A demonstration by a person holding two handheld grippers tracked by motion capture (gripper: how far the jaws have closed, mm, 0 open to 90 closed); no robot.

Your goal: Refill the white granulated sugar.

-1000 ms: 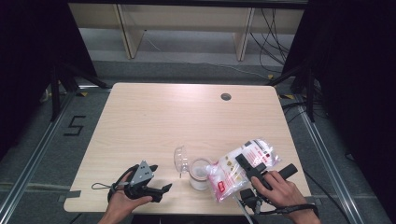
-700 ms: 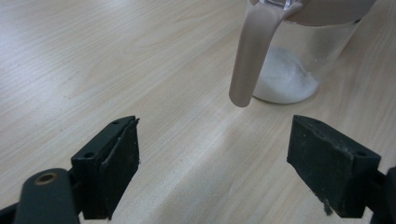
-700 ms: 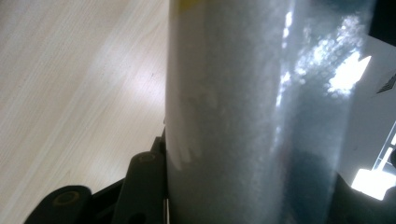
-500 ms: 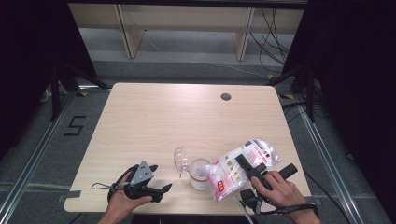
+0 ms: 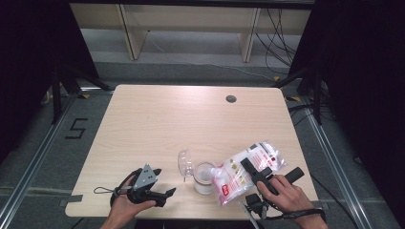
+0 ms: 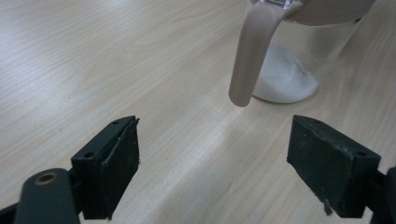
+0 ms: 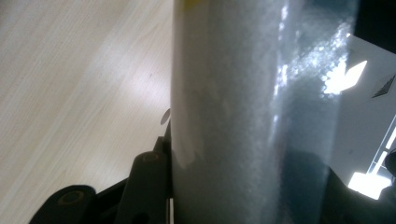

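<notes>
A clear glass jar [image 5: 204, 178] with white powder in its bottom stands near the table's front edge, its hinged lid [image 5: 184, 162] swung open to the left. In the left gripper view the jar [image 6: 299, 56] is just ahead, with a beige clasp [image 6: 250, 60] hanging down its side. My left gripper [image 5: 164, 181] rests on the table left of the jar, open and empty [image 6: 212, 163]. My right gripper [image 5: 254, 169] is shut on a clear plastic bag of white granules [image 5: 246, 167], tilted with its lower end at the jar's mouth. The bag [image 7: 243, 116] stands close between the jaws.
The light wooden table [image 5: 167, 119] has a round cable hole [image 5: 231, 98] at the back right. A wooden shelf frame [image 5: 191, 24] and loose cables [image 5: 282, 33] lie on the floor beyond the far edge. Dark curtains flank both sides.
</notes>
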